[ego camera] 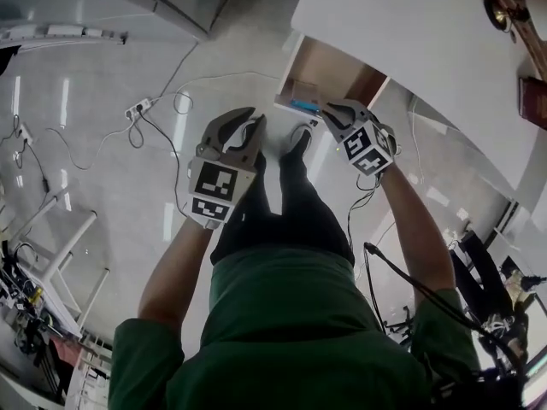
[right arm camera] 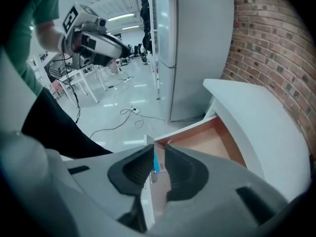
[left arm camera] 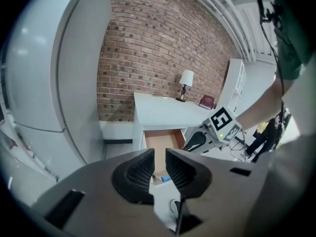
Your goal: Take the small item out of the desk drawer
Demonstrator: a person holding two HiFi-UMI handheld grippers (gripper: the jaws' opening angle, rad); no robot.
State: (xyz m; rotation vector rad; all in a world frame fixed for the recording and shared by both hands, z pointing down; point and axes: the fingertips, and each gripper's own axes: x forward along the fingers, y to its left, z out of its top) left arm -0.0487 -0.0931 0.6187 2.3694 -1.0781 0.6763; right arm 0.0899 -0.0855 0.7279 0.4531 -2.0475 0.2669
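Note:
The white desk [ego camera: 410, 49] has its drawer [ego camera: 333, 71] pulled out, showing a bare wooden bottom. A small blue item [ego camera: 301, 105] lies at the drawer's front edge. My right gripper [ego camera: 329, 109] hangs just over that front corner, pointing down. Its jaws are a little apart, and the blue item [right arm camera: 156, 163] shows through the gap, lying in the drawer [right arm camera: 207, 142] below the pads. My left gripper [ego camera: 255, 116] is to the left of the drawer, over the floor, slightly open and empty. From it I see the drawer [left arm camera: 163, 139] and the blue item [left arm camera: 166, 178] ahead.
A power strip with trailing cables [ego camera: 141, 108] lies on the shiny floor to the left. A tall grey cabinet [right arm camera: 197, 43] stands beside the desk against a brick wall [left arm camera: 148, 58]. A lamp [left arm camera: 186, 78] and a red book [left arm camera: 206, 101] sit on the desk.

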